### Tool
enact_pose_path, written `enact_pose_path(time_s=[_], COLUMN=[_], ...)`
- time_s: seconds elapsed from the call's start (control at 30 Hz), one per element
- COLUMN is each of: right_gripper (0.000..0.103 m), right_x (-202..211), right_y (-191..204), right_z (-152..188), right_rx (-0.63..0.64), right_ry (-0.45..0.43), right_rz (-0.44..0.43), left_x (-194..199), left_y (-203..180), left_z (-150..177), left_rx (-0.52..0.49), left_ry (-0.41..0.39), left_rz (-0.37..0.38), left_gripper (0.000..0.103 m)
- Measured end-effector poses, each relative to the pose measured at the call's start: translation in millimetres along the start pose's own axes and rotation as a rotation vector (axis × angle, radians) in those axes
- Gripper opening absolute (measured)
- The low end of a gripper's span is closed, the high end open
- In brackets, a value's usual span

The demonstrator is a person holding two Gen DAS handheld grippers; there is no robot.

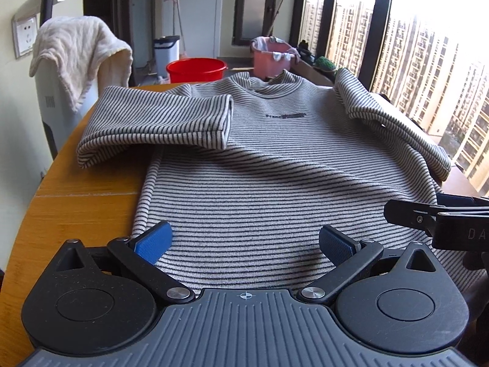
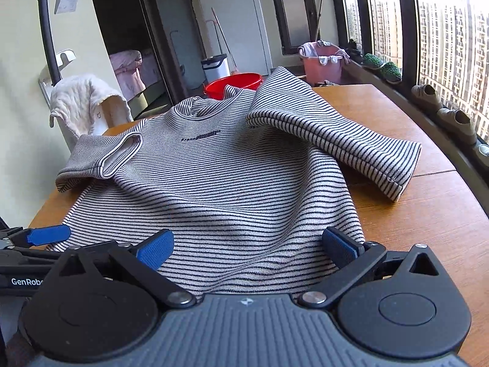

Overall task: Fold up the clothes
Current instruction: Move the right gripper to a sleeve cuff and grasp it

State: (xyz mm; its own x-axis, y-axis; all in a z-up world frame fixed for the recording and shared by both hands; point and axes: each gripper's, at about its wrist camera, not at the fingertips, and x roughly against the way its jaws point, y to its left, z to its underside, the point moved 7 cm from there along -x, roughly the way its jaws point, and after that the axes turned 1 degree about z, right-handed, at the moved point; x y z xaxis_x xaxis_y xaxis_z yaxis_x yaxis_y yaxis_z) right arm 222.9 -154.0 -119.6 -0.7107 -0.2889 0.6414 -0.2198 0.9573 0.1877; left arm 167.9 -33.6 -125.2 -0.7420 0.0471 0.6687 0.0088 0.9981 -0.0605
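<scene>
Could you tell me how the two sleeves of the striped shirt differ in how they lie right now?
The left sleeve is folded inward, its cuff resting on the shirt's chest. The right sleeve angles outward, its cuff lying on the wooden table. Both are short, striped, and lie unheld.

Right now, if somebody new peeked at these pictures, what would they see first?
First the big striped shirt lying front-up on the wooden table, both sleeves folded in over its chest. Next, the two open grippers at its near hem: the left gripper by the left corner, the right gripper by the right. Behind the table, a bright red bucket stands on the floor.
</scene>
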Motion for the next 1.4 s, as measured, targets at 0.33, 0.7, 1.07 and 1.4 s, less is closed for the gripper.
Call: enact_pose_path(time_s=[0.33, 0.7, 1.07, 1.4], right_gripper=[0.103, 0.103, 0.103, 0.101], right_x=[35.1, 74.3, 91.4, 110.0], right_y=[-6.7, -9.3, -13.8, -85.4], right_z=[27.7, 62.3, 74.6, 15.0], right_rx=[0.08, 0.134, 0.179, -0.184], right_ry=[0.017, -0.026, -0.009, -0.025], right_rz=[-0.018, 0.056, 0.047, 0.031], left_x=[21.7, 60.9, 62.0, 71.8], left_y=[-4.4, -16.0, -15.3, -23.4], left_z=[19.6, 49.4, 46.8, -11.1], left_rx=[-0.037, -0.016, 0.024, -0.013], left_ry=[-0.012, 0.002, 0.04, -0.034], left_rz=[0.04, 0.128, 0.14, 0.239], left_gripper=[0.103, 0.103, 0.103, 0.103])
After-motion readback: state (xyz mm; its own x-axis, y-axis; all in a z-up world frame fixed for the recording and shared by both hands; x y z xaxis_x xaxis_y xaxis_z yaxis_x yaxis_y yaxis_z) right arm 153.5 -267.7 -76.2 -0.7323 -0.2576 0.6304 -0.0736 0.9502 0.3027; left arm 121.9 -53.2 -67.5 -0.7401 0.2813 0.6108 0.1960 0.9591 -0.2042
